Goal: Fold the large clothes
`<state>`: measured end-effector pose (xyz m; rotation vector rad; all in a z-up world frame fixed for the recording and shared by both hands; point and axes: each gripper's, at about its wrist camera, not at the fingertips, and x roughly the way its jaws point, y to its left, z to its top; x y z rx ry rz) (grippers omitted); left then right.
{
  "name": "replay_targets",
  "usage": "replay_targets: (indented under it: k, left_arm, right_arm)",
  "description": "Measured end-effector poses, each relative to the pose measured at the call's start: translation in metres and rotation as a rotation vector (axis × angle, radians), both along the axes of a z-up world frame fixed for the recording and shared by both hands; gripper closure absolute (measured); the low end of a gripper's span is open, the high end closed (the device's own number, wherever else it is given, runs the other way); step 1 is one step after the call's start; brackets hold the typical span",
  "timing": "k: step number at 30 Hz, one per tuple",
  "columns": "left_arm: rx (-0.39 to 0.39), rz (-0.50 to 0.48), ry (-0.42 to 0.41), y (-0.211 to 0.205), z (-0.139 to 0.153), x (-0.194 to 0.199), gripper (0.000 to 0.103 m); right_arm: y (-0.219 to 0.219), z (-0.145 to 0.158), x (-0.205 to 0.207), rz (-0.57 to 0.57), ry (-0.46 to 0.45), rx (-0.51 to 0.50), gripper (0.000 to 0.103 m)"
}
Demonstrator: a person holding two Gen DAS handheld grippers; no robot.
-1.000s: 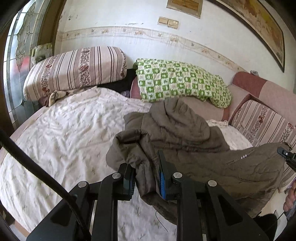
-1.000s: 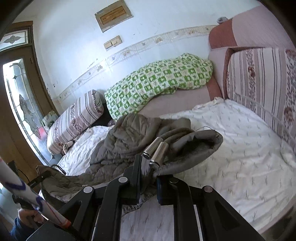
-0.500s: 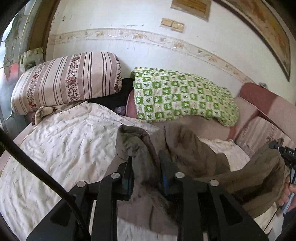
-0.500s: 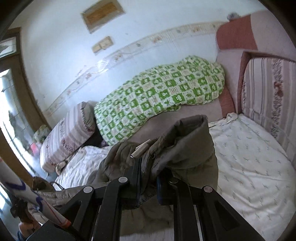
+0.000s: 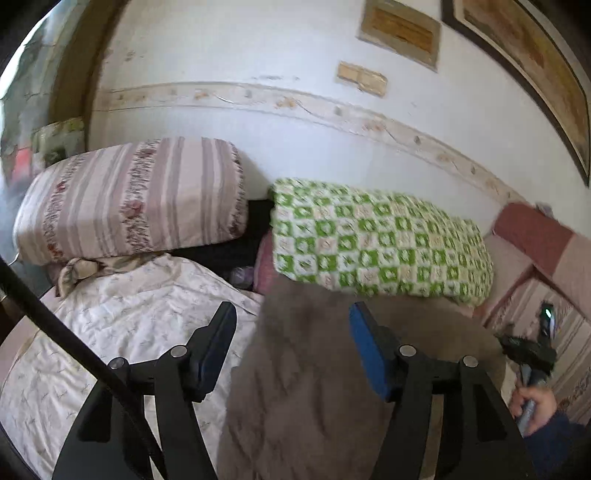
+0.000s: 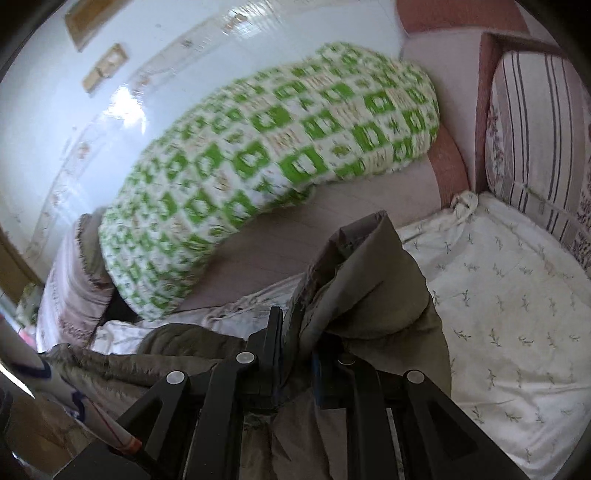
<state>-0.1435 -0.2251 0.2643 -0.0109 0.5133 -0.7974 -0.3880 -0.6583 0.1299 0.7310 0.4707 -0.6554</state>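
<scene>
Two claws: left claw (image 5: 291, 349) just opened over jacket (image 5: 306, 373); right claw (image 6: 297, 350) pinching jacket; no legible writing.

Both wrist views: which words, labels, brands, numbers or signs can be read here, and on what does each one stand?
No text can be read.
Wall plaque: too blurred to tell whether it carries writing.
Framed picture: no legible writing.
Right tool: any marking is too small and blurred.
Jacket: no label shows.
</scene>
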Motion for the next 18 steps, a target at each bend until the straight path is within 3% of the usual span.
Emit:
replay_targets:
  k: [3, 6, 8, 10, 13, 18]
  left_arm:
    - [0.064, -0.084, 0.028, -0.035, -0.026, -0.012, 0.04]
    - [0.141, -0.158, 0.066, -0.078, -0.066, -0.019, 0.04]
    - [0.192, -0.167, 0.086, -0.102, -0.093, -0.02, 0.04]
    - [0.229, -0.17, 0.1, -0.119, -0.115, -0.017, 0.04]
    - [0.269, -0.157, 0.101, -0.129, -0.141, -0.008, 0.04]
    - [0.275, -0.141, 0.114, -0.133, -0.156, 0.003, 0.04]
  right_arm:
    - [-0.013, -0.017, 0.018, 0.007, 0.034, 0.027, 0.088]
    - [-0.022, -0.028, 0.026, 0.029, 0.013, 0.081, 0.073]
    - [-0.027, -0.025, 0.018, 0.026, -0.071, 0.117, 0.043]
    - [-0.027, -0.015, 0.004, 0.02, -0.115, 0.097, 0.031]
    - [-0.02, -0.001, -0.013, 0.079, -0.143, 0.078, 0.031]
    - [0.027, -0.01, -0.013, 0.206, -0.015, -0.02, 0.031]
